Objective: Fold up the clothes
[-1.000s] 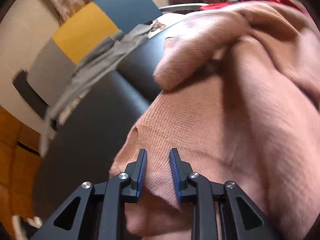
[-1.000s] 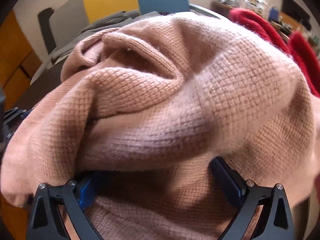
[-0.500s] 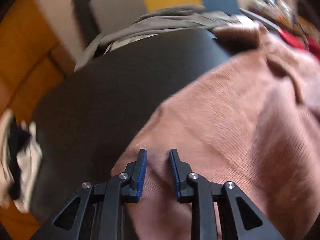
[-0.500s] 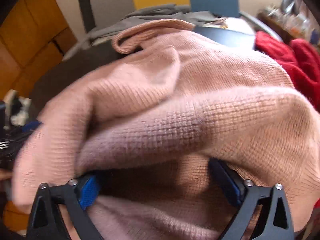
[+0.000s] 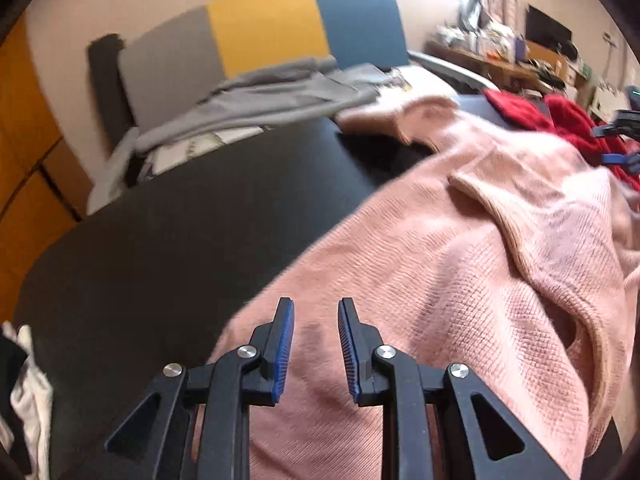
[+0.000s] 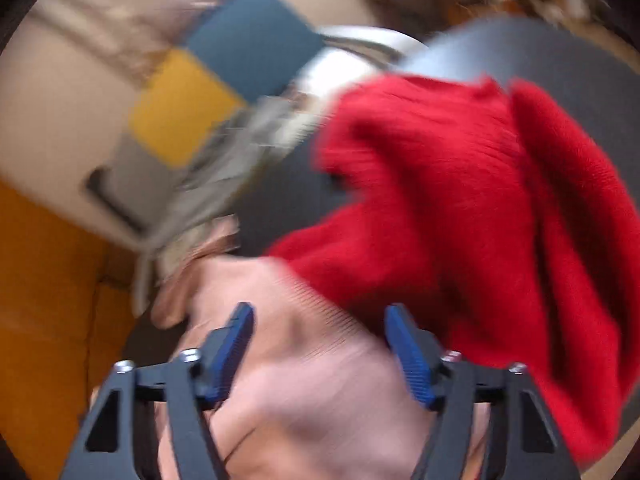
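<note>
- Now the pink knit sweater point(image 5: 472, 280) lies rumpled across the dark table point(image 5: 180, 248), filling the left wrist view from about six o'clock round to three o'clock, with a folded ridge of knit running toward two o'clock.
- Low at six o'clock, the left gripper point(image 5: 316, 344) points down over the sweater's near edge; its blue-padded fingers point(image 5: 282, 344) stand a narrow gap apart, pink knit shows in that gap, and whether the pads pinch it cannot be told.
- The right gripper point(image 6: 322, 344) hangs over another part of the same sweater point(image 6: 304, 392); its fingers point(image 6: 412, 360) have just been closing, yet they stand released, a clear gap apart, with pink knit between and beneath them and neither pad pressing it.
- A red sweater point(image 6: 460, 200) is heaped on the table from twelve to four o'clock in the blurred right wrist view, its lower edge overlapping the pink one.
- Beyond the table at eleven o'clock in the left view, grey clothes point(image 5: 260, 100) drape in front of a grey, yellow and blue backrest point(image 5: 264, 28).
</note>
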{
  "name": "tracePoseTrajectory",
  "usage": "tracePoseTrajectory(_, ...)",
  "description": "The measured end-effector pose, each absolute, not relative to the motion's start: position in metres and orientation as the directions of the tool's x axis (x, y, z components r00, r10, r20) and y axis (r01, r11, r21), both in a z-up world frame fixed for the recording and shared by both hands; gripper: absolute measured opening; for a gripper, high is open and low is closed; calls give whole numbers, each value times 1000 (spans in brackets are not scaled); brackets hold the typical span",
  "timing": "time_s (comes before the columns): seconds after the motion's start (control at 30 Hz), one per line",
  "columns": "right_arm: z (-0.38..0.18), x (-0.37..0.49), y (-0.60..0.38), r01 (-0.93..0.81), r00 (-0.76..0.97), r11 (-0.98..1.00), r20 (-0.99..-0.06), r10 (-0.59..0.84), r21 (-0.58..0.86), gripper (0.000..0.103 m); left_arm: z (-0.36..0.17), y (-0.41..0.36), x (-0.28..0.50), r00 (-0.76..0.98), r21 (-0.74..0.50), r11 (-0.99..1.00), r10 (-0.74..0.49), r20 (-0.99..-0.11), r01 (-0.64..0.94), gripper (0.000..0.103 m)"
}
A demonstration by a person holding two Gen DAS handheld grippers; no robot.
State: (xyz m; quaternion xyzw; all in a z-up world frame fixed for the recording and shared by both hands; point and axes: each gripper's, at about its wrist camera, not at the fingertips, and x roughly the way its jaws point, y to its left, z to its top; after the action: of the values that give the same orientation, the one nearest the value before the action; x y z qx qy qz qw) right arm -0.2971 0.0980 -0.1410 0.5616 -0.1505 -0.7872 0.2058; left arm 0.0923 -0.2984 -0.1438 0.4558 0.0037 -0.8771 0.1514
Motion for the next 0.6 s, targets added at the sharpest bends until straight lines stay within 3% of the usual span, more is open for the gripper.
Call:
tracePoseTrajectory(0.07,-167,-313,97,111,-248,-927,-893,-375,359,63,-158,-304,90,-505,145,-950,-273,-819,277,23)
tracePoseTrajectory(0.2,-172,-336,111,126,-298,-971,-925,-234,204,61,-176,-319,96,-474,101,-936,-261,-841,337,26)
tracePoseTrajectory(0.23,-171,-341,117,120,-309,-981,-933,-184,154,62,-176,-323,100,-480,70,-930,-250,-841,362,27)
tracePoseTrajectory(0.3,-170,-354,131,86,-327,-994,-941,-88,62,76,-178,-325,103,-486,47,-920,-249,-837,390,28)
tracePoseTrajectory(0.4,-162,-369,156,2,-352,-1000,-936,19,-21,80,-178,-317,103,-471,104,-917,-293,-832,385,28)
tracePoseTrajectory(0.53,-104,-347,165,14,-482,-999,-876,20,-30,78,-172,-321,95,-447,113,-925,-279,-850,362,26)
tracePoseTrajectory(0.6,-74,-310,154,98,-535,-995,-842,-68,18,78,-168,-326,92,-444,111,-930,-270,-854,351,26)
